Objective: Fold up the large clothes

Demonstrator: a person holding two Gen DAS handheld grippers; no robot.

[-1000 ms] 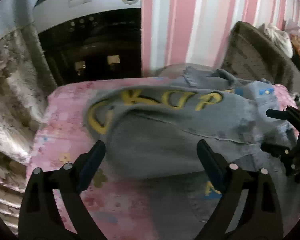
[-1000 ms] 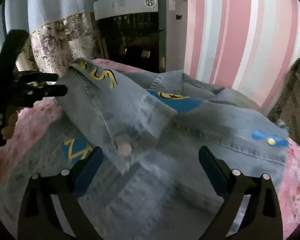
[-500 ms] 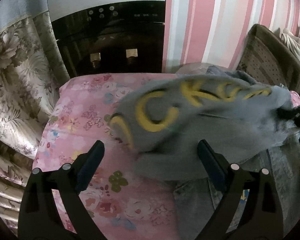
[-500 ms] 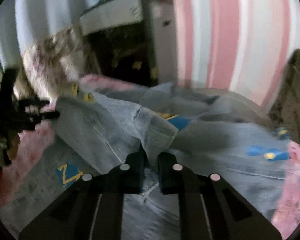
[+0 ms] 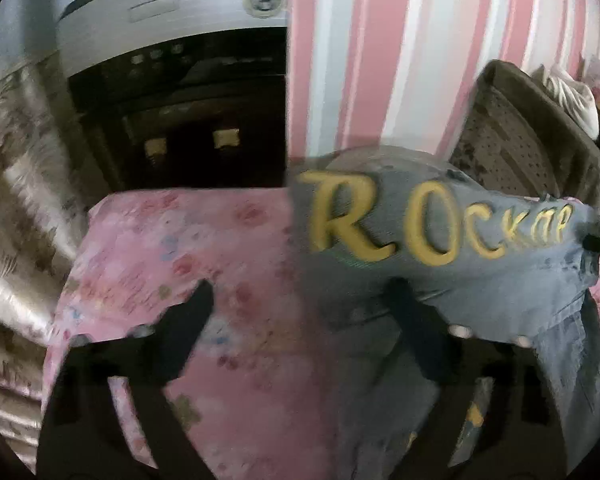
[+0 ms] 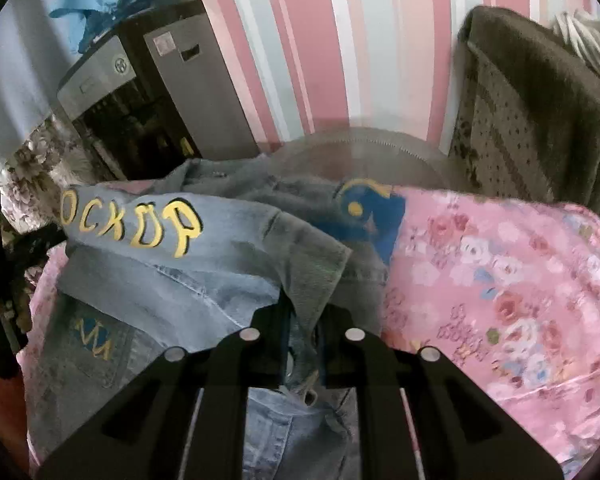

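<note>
**Denim Jacket Mid-Fold on Pink Floral Surface**

The left claw (image 5: 300,300) stood spread, jaws recently narrowing, gripping nothing, with blurred cloth beside its right finger. The denim jacket (image 6: 172,276) lay on the floral cover (image 6: 500,280). The right claw (image 6: 302,320) pinched a jacket edge, apparently to carry the lettered panel across. The jacket's lower part was cut off.

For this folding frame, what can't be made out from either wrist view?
- Left gripper: left wrist view is motion-blurred; whether the denim jacket lies between its fingers is unclear.
- Jacket lettering: first letters are cut off by the fold in the right wrist view.
- Right gripper: the pinched jacket edge hides its fingertips.
</note>
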